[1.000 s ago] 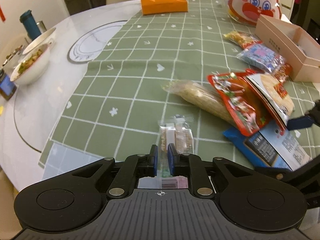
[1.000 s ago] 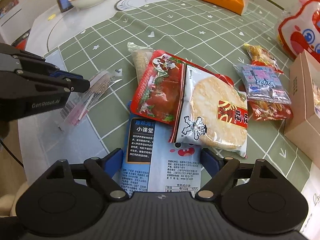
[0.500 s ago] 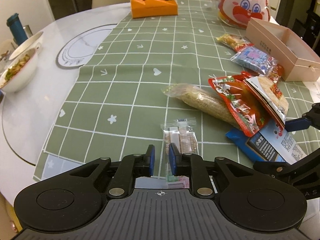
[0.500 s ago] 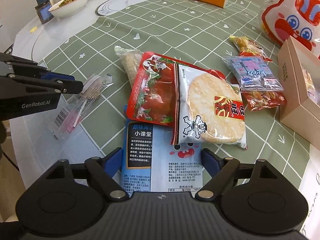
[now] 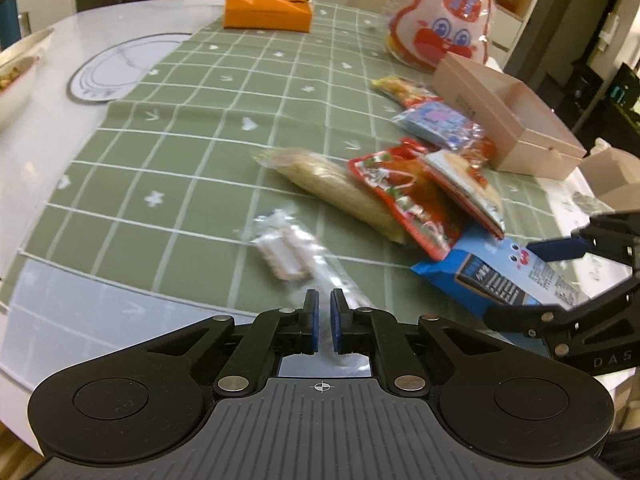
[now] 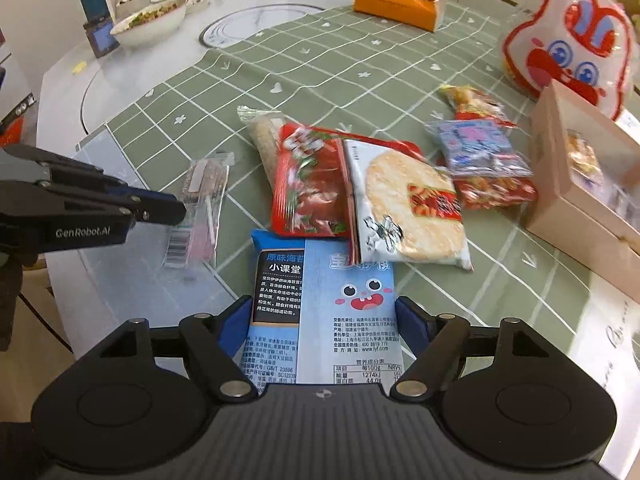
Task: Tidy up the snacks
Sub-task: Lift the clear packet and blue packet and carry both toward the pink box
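Note:
A small clear packet of pink wafers (image 5: 286, 256) lies on the green checked cloth (image 5: 192, 128), just ahead of my left gripper (image 5: 324, 322). Its jaws are nearly together and hold nothing. The packet also shows in the right wrist view (image 6: 200, 208), beside the left fingers (image 6: 160, 210). My right gripper (image 6: 324, 320) is open with a finger on each side of a blue seaweed snack packet (image 6: 320, 312). A red packet (image 6: 308, 184), a rice cracker bag (image 6: 404, 216) and a long beige packet (image 5: 332, 188) lie in a pile beyond it.
An open pink box (image 6: 580, 184) stands at the right, with small blue (image 6: 476, 144) and red-yellow (image 6: 472, 106) packets beside it. A rabbit-shaped bag (image 6: 568, 44) and an orange box (image 6: 396, 0) sit farther back. Bowls of food (image 6: 150, 22) stand at the far left.
My left gripper let go of the clear wafer packet and drew back to the left; the packet now lies on the cloth. My right gripper stays open around the blue packet.

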Available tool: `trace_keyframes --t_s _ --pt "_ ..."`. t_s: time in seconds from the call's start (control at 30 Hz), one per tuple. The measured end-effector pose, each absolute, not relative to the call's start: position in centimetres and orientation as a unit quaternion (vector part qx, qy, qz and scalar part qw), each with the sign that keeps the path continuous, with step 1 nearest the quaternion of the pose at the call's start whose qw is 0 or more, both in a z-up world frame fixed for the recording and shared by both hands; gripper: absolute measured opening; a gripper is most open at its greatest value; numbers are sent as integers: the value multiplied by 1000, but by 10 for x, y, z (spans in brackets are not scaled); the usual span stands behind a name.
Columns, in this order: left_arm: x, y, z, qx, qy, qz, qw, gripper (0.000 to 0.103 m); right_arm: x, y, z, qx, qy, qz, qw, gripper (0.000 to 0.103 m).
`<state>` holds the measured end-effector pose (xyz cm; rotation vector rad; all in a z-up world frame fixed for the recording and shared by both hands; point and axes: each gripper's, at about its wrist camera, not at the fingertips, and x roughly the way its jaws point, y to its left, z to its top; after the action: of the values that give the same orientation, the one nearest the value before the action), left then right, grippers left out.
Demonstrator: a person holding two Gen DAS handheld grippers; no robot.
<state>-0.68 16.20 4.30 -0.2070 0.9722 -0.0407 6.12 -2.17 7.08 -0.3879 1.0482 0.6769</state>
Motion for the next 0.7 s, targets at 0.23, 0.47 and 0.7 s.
trace_keyframes --t_s 0.23,0.47,0.7 --pt "8 173 56 -166 440 98 877 16 58 -67 61 -183 487 252 816 77" --pt "31 144 44 -116 469 117 868 18 65 -104 44 -125 510 228 820 86" --pt "39 141 42 -151 473 118 860 32 64 -105 39 -135 496 244 823 99"
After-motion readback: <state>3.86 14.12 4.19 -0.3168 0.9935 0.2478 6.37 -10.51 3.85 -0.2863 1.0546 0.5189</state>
